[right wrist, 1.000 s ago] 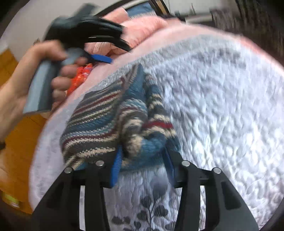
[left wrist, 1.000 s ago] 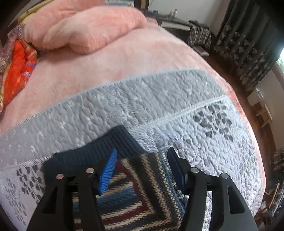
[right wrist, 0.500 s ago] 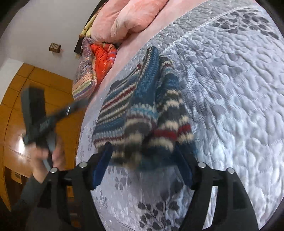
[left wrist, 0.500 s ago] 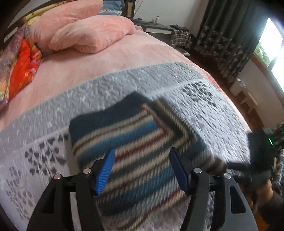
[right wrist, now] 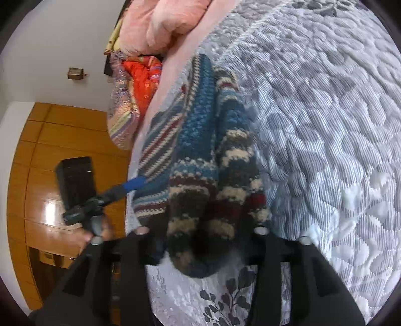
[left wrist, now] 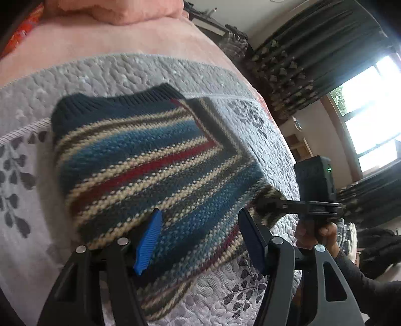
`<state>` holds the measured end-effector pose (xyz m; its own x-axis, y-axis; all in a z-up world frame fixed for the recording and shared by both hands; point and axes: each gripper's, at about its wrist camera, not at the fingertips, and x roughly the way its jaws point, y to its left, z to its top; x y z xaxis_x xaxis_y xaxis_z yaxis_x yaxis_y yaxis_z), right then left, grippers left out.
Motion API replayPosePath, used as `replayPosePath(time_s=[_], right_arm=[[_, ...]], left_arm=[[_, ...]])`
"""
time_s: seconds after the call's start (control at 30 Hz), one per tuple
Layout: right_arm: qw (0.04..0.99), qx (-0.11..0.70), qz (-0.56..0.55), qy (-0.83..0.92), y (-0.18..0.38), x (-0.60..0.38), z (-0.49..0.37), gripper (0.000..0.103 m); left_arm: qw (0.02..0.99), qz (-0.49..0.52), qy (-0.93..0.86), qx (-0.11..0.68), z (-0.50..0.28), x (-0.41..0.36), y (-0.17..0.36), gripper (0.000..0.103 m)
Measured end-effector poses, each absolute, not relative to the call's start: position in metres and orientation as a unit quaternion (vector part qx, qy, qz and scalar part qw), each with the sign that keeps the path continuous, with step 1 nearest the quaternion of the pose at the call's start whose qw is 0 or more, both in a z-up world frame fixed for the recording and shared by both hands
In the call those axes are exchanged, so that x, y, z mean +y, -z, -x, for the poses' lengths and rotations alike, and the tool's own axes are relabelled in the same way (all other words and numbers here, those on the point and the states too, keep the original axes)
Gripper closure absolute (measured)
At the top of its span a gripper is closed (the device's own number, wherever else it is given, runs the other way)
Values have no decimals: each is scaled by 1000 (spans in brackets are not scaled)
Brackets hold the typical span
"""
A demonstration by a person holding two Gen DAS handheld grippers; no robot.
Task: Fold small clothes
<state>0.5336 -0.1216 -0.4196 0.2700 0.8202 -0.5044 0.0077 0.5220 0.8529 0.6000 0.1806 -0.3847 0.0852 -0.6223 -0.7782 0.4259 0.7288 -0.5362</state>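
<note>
A striped knit sweater [left wrist: 150, 160] in blue, cream and red lies folded on the grey quilt [left wrist: 250, 120]. My left gripper [left wrist: 200, 238] is open, with its blue pads either side of the sweater's near edge. In the right wrist view the left gripper [right wrist: 136, 183] touches the sweater's left edge, a hand holding it. My right gripper [right wrist: 203, 235] is shut on a thick bunched fold of the sweater [right wrist: 200, 155], which hides its pads. From the left wrist view the right gripper [left wrist: 275, 204] bites the sweater's right corner.
Pink pillows [right wrist: 160, 22] and an orange patterned cushion [right wrist: 140, 75] lie at the head of the bed. Wooden floor and cupboard [right wrist: 50, 140] run along one bedside. Dark curtains [left wrist: 313, 50] and a bright window [left wrist: 371, 105] stand past the other side.
My right gripper let go, opened wide, then closed again on the sweater's bunched end. My left gripper drew back from the dark hem to the near edge and stayed open.
</note>
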Motion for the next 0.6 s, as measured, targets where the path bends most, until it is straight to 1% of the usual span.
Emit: replayPosePath(time_s=[0.07,0.17,0.3,0.43,0.47,0.5,0.53,0.57,0.6], right_arm=[[693,526,-392,-298,418,-124,-538,38],[696,535,-376,-298,421,-122,-548,38],[690,543,-363,-311,412,-119,-574,38],[680,568,-333,-324,411,-100,-608,38],[681,574,-326,-317,412,-95,-616,47],[692,576,-305,-310,410,-89,-624,64],[710,566,-288,-305,404,-86,-628,73],[726,547,-283,-306,396,-86,-626,78],[734,530,-294,-306,392,-89,-626,79]], left_arm=[[725,104,360,578,-607,181,396,41],[718,127,357,585,-613,185,409,41],[706,179,382,569,-608,197,398,42],[706,171,385,569,-597,202,396,42],[707,173,384,569,-597,204,396,42],[706,179,384,568,-598,206,397,42],[706,184,383,566,-598,207,396,42],[706,191,387,562,-598,209,394,42],[705,195,391,559,-597,211,392,42]])
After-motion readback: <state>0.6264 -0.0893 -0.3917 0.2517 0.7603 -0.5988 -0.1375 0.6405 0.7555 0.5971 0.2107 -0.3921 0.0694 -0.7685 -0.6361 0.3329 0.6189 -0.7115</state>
